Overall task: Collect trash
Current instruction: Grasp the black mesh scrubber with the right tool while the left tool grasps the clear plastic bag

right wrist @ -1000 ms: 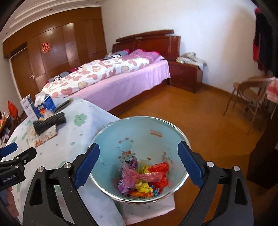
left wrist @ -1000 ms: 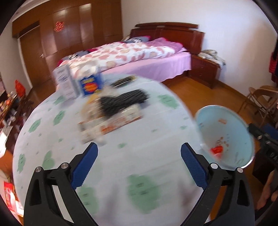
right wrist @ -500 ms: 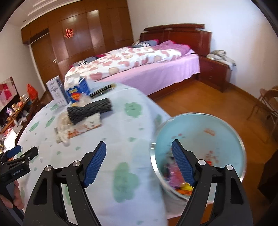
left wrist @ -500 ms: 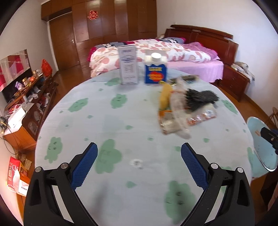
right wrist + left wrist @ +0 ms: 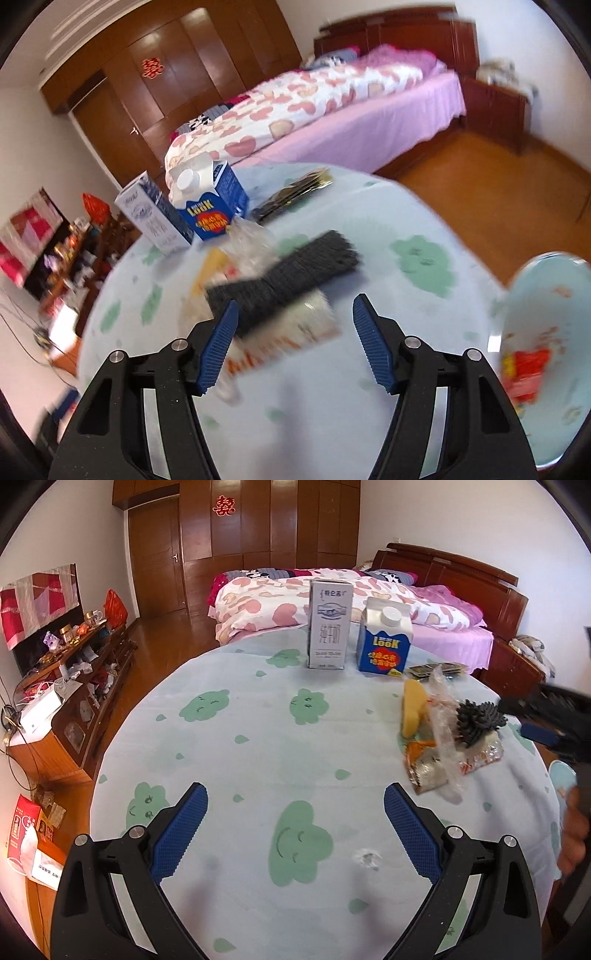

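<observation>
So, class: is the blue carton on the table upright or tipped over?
Upright. The blue carton stands on its base on the table, white cap on top.

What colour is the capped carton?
Blue with a white top, the capped carton shows best in the left wrist view.

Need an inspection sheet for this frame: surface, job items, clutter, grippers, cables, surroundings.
Surface: round table, pale cloth with green cloud prints.
Job's things: wrapper pile with black ribbed piece on top; bin at the table edge holds colourful wrappers.
Clutter: white carton and blue carton upright, side by side; dark packets behind.
Grippers: left gripper open, empty; right gripper has just been closing, nothing between the fingers.
Cables: wires by the side cabinet.
Surroundings: bed, wardrobe.
</observation>
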A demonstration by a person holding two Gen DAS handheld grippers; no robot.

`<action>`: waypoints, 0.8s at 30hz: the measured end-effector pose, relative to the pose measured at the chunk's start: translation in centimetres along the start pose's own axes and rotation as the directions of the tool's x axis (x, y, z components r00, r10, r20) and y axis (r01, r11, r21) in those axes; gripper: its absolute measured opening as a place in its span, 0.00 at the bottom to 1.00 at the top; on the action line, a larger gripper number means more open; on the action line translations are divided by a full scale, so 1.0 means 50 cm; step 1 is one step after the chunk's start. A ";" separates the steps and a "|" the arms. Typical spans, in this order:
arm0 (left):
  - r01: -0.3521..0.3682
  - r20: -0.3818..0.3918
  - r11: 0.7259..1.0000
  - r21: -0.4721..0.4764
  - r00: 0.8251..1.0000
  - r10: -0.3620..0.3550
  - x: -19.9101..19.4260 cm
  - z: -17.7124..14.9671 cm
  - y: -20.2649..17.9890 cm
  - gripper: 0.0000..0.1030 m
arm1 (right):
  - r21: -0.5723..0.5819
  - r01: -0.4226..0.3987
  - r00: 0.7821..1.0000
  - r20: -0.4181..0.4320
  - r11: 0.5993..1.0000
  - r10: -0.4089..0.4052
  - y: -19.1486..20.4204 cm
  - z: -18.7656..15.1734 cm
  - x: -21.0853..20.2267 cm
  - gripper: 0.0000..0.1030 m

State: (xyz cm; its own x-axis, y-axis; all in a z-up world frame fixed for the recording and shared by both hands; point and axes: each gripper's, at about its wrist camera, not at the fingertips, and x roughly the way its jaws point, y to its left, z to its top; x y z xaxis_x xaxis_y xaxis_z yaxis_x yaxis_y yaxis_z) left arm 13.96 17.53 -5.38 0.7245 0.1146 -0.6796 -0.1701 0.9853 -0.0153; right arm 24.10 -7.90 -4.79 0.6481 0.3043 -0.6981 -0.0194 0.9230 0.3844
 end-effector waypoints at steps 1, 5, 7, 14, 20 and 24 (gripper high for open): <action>-0.001 -0.001 1.000 0.000 1.000 0.001 0.003 0.001 0.005 0.91 | 0.022 -0.002 1.000 -0.026 1.000 0.003 0.007 0.011 0.028 0.63; -0.009 -0.009 1.000 -0.015 1.000 0.009 0.017 0.006 0.021 0.91 | 0.057 0.009 0.997 -0.075 0.998 -0.004 0.012 0.035 0.075 0.63; -0.006 -0.014 1.000 -0.022 1.000 0.006 0.024 0.009 0.027 0.91 | 0.060 -0.007 0.995 -0.098 0.998 0.013 0.016 0.040 0.091 0.60; 0.020 -0.023 1.000 -0.024 1.000 -0.021 0.040 0.017 0.019 0.91 | 0.019 -0.136 0.983 -0.119 0.991 0.137 -0.001 0.026 0.084 0.15; 0.080 -0.024 0.996 -0.027 0.996 -0.081 0.048 0.030 -0.001 0.90 | -0.050 -0.199 0.979 -0.053 0.979 0.196 -0.018 0.007 0.001 0.14; 0.109 -0.008 0.994 -0.003 0.994 -0.109 0.046 0.044 -0.028 0.88 | -0.073 -0.173 0.985 -0.027 0.982 0.171 -0.057 -0.015 -0.058 0.14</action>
State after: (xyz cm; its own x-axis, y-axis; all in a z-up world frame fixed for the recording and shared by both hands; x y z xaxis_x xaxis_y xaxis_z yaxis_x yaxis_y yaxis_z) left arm 17.33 16.70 -5.32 0.7334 0.0055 -0.6797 -0.0918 0.9916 -0.0911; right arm 21.68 -11.23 -4.31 0.6140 0.4644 -0.6382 -0.1865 0.8711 0.4544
